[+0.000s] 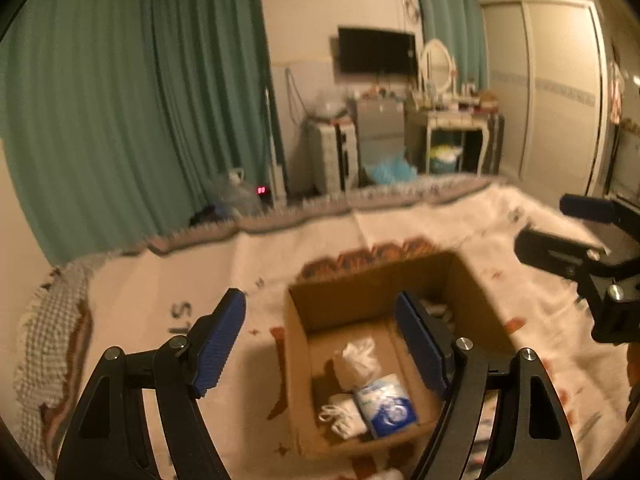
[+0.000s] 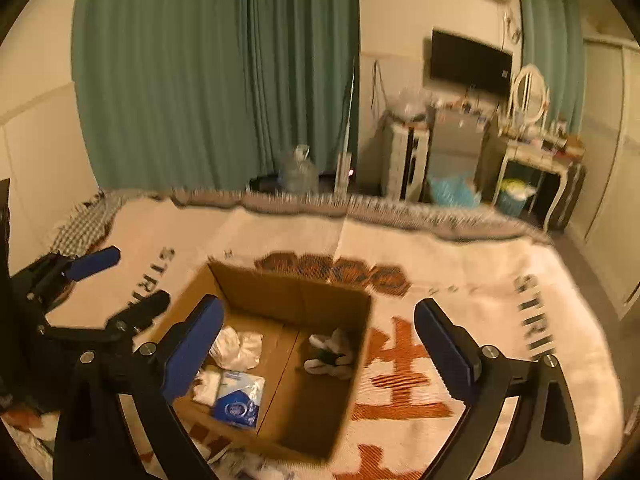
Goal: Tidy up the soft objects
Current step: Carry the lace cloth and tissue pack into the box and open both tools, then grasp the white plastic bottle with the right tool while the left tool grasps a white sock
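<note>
An open cardboard box (image 1: pixel 320 308) (image 2: pixel 288 292) sits on the bed blanket. Inside lie a white crumpled bundle (image 1: pixel 358 360) (image 2: pixel 238 348), a blue-and-white tissue pack (image 1: pixel 386 404) (image 2: pixel 240 400), a small white folded item (image 1: pixel 342 416) (image 2: pixel 208 388) and a white-and-dark plush piece (image 2: pixel 330 354). My left gripper (image 1: pixel 320 334) is open and empty above the box; it also shows in the right wrist view (image 2: pixel 120 284). My right gripper (image 2: pixel 320 344) is open and empty over the box; it shows at the right of the left wrist view (image 1: pixel 560 224).
The white blanket (image 2: pixel 460 280) with orange and black print covers the bed. Green curtains (image 1: pixel 120 120), a water jug (image 2: pixel 298 172), a wall TV (image 1: pixel 376 50), drawers and a dressing table (image 1: pixel 452 120) stand beyond the bed's far edge.
</note>
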`<state>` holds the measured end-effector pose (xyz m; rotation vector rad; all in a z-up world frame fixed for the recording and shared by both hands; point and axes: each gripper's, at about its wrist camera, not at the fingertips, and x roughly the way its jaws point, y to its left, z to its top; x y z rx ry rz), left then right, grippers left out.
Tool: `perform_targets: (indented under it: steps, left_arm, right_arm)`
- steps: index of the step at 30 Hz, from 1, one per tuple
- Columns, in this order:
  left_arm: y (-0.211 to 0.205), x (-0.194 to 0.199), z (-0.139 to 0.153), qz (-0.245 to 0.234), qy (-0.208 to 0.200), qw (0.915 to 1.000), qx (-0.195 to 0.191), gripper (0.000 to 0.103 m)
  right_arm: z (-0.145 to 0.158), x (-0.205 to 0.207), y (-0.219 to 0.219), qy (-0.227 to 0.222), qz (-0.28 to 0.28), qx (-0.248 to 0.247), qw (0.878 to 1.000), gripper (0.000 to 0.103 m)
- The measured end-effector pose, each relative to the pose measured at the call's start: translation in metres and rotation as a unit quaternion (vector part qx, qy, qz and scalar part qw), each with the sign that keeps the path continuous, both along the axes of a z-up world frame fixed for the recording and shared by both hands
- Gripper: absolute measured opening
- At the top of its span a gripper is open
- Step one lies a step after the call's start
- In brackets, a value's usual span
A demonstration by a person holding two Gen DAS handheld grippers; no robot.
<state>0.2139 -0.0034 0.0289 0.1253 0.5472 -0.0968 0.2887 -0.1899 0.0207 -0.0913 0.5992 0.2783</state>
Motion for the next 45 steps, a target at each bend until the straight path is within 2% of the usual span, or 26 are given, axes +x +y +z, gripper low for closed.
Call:
perform_targets:
  steps: [1,3,8,12,15,20,24,30,35,38,42,44,45]
  left_arm:
    - [0.001,-0.008,0.010,-0.001,-0.006,1.0000,-0.004,0.083]
    - [0.003,-0.035,0.036,-0.002,-0.027,0.9996,-0.009,0.093]
    - [0.005,-0.100,0.079,-0.004,-0.062,0.9981,-0.008,0.093]
    - [0.010,-0.139,0.084,-0.008,-0.054,0.9985,-0.007,0.093]
    - [0.015,-0.160,0.069,-0.003,-0.041,0.9992,0.002,0.093]
    - [0.022,-0.173,0.014,0.019,-0.004,0.9996,0.022,0.093]
    - [0.029,-0.170,-0.033,0.048,0.029,0.9983,0.013,0.093]
    - [0.027,-0.165,-0.095,0.059,0.079,0.9949,0.020,0.093]
    - [0.024,-0.163,-0.133,0.043,0.120,0.9914,0.028,0.089]
    - [0.019,-0.162,-0.149,0.022,0.146,0.9887,0.030,0.089]
    - [0.014,-0.157,-0.164,0.003,0.168,0.9853,0.031,0.089]
    - [0.010,-0.153,-0.170,-0.003,0.178,0.9835,0.033,0.089]
    - [0.010,-0.151,-0.172,-0.006,0.182,0.9827,0.034,0.089]
  right_arm:
    - [0.012,-0.011,-0.002,-0.007,0.000,0.000,1.000,0.103]
    - [0.037,-0.039,-0.004,-0.023,0.000,0.004,1.000,0.103]
    - [0.080,-0.107,-0.007,-0.047,-0.001,-0.003,0.999,0.103]
    - [0.093,-0.159,-0.002,-0.056,-0.003,-0.022,0.998,0.103]
    - [0.087,-0.188,0.003,-0.051,0.004,-0.026,0.998,0.103]
    - [0.050,-0.212,0.018,-0.026,0.023,-0.035,0.999,0.103]
    - [-0.012,-0.213,0.038,0.014,0.024,-0.076,0.997,0.103]
    - [-0.103,-0.198,0.055,0.109,0.049,-0.081,0.989,0.100]
    - [-0.156,-0.183,0.063,0.172,0.072,-0.080,0.979,0.083]
    - [-0.174,-0.176,0.066,0.190,0.078,-0.087,0.975,0.071]
    - [-0.188,-0.164,0.064,0.210,0.087,-0.073,0.971,0.064]
    - [-0.192,-0.160,0.065,0.219,0.101,-0.067,0.968,0.046]
    - [-0.195,-0.160,0.065,0.227,0.113,-0.059,0.966,0.040]
